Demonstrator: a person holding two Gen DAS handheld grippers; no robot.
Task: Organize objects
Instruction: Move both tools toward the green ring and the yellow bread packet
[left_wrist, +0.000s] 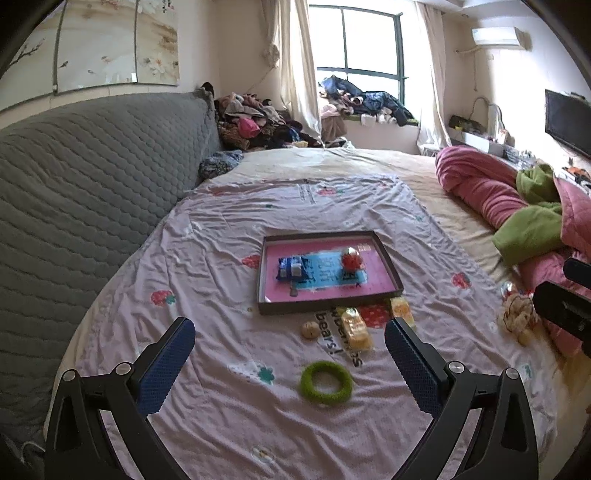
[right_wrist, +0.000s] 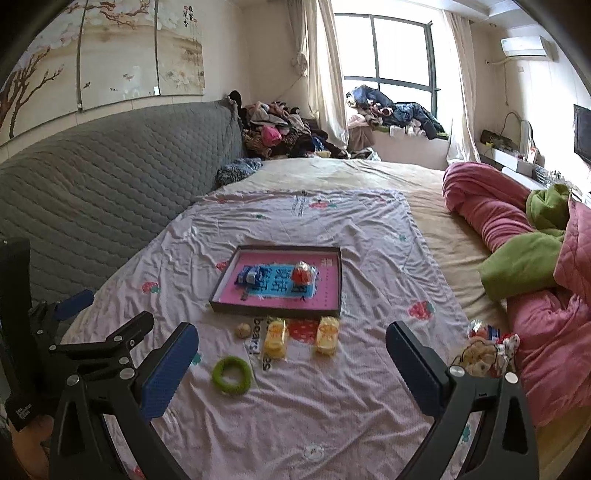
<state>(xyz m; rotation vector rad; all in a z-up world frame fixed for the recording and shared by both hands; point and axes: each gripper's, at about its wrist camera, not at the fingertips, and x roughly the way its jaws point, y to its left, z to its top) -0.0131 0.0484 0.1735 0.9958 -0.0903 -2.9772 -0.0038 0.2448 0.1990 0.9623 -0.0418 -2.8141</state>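
Sorting partly done, judging by layout. Bed (left_wrist: 369, 166) with pink printed sheet (left_wrist: 221, 406) carries everything. Tray (left_wrist: 389, 269) mid-sheet already holds blue packet (left_wrist: 291, 267) and red-topped item (left_wrist: 351, 260). Left outside, just near of tray: two yellow packets (right_wrist: 275, 338), green ring (right_wrist: 231, 375), small round beige thing (right_wrist: 242, 329); cluster of small toys (right_wrist: 484, 350) far right near pink quilt (right_wrist: 546, 325). Left claw (left_wrist: 290, 354) spread, empty; right claw (right_wrist: 291, 354) spread, empty, both hovering near edge.

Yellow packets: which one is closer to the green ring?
The left packet, beside the small ball. The other packet lies farther right of the ring.
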